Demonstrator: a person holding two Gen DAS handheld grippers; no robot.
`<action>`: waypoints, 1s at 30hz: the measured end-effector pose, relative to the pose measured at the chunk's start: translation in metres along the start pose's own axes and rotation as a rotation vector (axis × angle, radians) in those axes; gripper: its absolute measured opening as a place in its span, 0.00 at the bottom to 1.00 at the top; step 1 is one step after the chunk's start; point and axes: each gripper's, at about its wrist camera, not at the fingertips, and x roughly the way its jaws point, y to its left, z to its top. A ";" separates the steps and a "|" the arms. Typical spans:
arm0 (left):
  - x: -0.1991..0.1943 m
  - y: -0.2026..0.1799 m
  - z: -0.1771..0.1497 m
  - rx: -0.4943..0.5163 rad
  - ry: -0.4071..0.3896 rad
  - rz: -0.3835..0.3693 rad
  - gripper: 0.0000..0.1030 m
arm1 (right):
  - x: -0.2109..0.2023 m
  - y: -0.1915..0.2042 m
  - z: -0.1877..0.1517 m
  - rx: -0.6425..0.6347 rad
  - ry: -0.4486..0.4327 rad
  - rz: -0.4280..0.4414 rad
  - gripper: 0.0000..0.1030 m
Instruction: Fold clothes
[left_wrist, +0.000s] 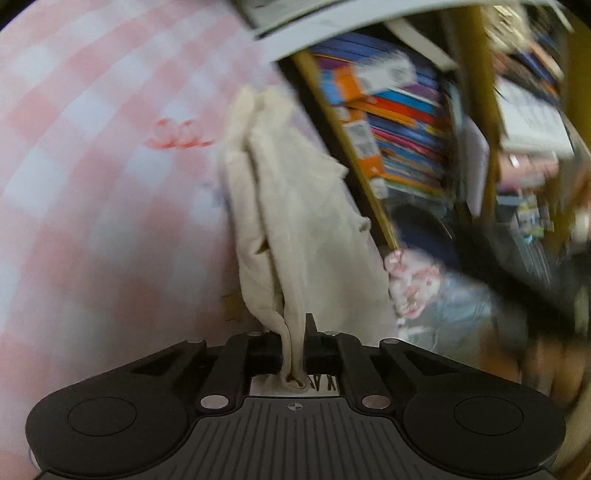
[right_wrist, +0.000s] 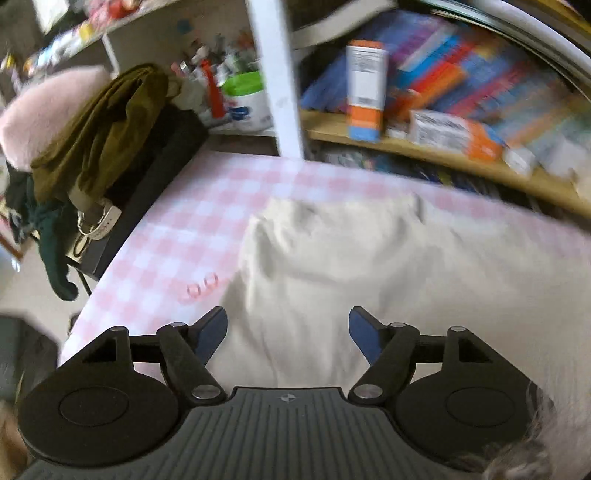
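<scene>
A cream cloth garment (left_wrist: 295, 206) lies stretched along the edge of the pink-and-white checked table (left_wrist: 92, 166) in the left wrist view. My left gripper (left_wrist: 293, 343) is shut on a bunched fold of it, which runs back between the jaws. In the right wrist view the same cream garment (right_wrist: 369, 266) spreads wide over the checked table (right_wrist: 177, 229). My right gripper (right_wrist: 288, 325) hovers above its near part, jaws wide apart, blue pads (right_wrist: 364, 332) bare and nothing between them.
A wooden shelf (right_wrist: 406, 144) with colourful books and boxes runs behind the table. A white post (right_wrist: 277, 74) stands at the table's far edge. At the left, a dark stand holds olive clothes (right_wrist: 107, 129) and a pink cushion (right_wrist: 48, 107). Small pink marks (right_wrist: 201, 286) are on the tablecloth.
</scene>
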 end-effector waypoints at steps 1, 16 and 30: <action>0.000 -0.006 0.000 0.040 0.001 0.006 0.07 | 0.014 0.010 0.013 -0.038 0.030 -0.009 0.69; 0.005 -0.040 0.000 0.281 0.017 0.006 0.05 | 0.170 0.113 0.058 -0.561 0.418 -0.262 0.69; 0.003 -0.069 0.001 0.452 0.032 -0.016 0.05 | 0.157 0.098 0.057 -0.614 0.441 -0.332 0.08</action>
